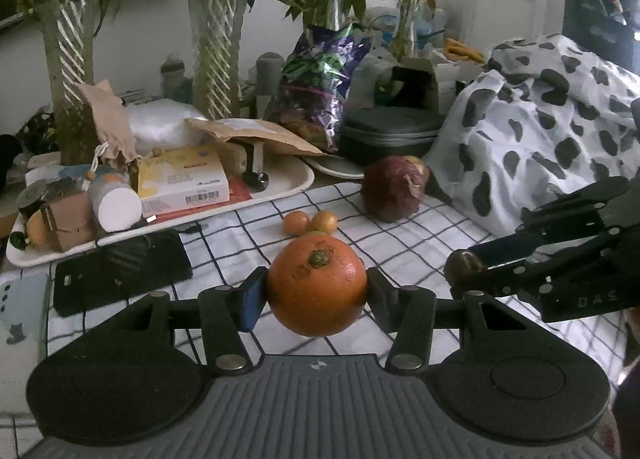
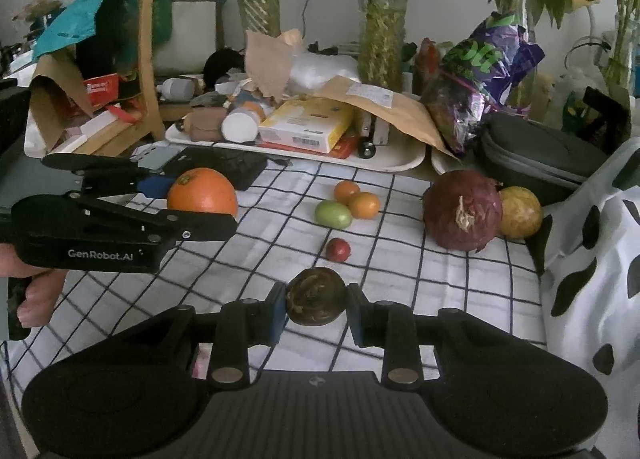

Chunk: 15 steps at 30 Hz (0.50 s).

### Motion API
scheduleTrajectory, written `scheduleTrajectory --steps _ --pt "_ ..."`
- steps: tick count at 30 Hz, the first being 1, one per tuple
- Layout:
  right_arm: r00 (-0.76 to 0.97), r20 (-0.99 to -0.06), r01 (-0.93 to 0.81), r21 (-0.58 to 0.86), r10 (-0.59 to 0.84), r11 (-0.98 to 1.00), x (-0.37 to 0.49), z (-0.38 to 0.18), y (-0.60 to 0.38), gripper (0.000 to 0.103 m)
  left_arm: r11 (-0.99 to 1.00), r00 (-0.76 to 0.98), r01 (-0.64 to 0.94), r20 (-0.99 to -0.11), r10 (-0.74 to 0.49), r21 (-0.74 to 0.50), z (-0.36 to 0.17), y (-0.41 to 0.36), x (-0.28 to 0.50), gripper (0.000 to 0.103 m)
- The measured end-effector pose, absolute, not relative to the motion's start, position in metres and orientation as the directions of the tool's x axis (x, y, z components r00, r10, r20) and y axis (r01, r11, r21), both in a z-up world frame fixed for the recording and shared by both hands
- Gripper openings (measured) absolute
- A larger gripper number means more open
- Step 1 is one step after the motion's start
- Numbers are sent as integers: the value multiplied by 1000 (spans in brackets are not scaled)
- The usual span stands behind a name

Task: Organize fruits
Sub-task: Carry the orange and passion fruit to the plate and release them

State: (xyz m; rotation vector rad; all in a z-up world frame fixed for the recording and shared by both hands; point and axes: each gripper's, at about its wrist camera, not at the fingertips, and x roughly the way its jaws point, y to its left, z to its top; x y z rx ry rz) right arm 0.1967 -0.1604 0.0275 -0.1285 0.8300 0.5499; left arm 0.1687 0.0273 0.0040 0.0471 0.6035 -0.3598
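My left gripper (image 1: 316, 293) is shut on a large orange (image 1: 316, 286), stem up, held over the checked cloth (image 1: 400, 235); it also shows in the right wrist view (image 2: 202, 195). My right gripper (image 2: 316, 305) is shut on a small dark brown fruit (image 2: 316, 296), seen at the right in the left wrist view (image 1: 464, 268). On the cloth lie two small orange fruits (image 2: 357, 199), a green fruit (image 2: 333, 214), a small red fruit (image 2: 338, 250), a big dark red fruit (image 2: 462, 215) and a yellow fruit (image 2: 520, 212).
A white tray (image 2: 400, 161) full of boxes and packets lies behind the cloth. A black phone (image 1: 120, 273) lies at the left. A dark zip case (image 2: 536, 157) and a spotted cloth (image 2: 592, 259) are at the right. Plant vases (image 2: 382, 43) stand behind.
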Motion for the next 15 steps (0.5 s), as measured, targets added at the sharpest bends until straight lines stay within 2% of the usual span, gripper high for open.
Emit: scheduleTrajectory --steps 15 --pt "544 -721 -537 93 429 838 140 41 -161 32 930 755 354 -559 -343 -93 12 22 107 50"
